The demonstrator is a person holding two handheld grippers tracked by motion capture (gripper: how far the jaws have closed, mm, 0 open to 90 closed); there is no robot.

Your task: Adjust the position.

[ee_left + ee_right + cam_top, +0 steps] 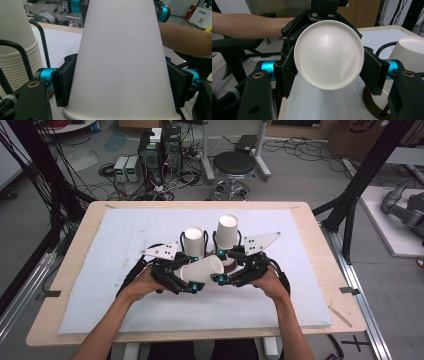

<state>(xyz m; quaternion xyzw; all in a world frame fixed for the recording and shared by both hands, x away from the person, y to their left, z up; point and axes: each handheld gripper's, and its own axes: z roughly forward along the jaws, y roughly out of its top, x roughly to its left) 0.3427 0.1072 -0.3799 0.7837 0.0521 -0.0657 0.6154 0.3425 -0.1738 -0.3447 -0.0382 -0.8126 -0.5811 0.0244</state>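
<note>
Item: paper cup point(202, 268), white, held on its side above the middle of the worktop point(70, 285), slightly toward the near edge.

Held by: left hand-held gripper point(185, 287), clamped across the wide, rimmed end; right hand-held gripper point(225, 270), clamped across the narrow base end. In the right gripper view the cup's flat bottom point(328, 54) is seen squeezed between both pads.

Likely reason for the two-ended hold: the cup is judged to be passed between hands, or pulled apart from a nested one.

Beyond: two upside-down cup stacks, left point(193, 241) and right point(226, 232), kept upright in black wire holders nearer the far edge, within easy reach.
</note>
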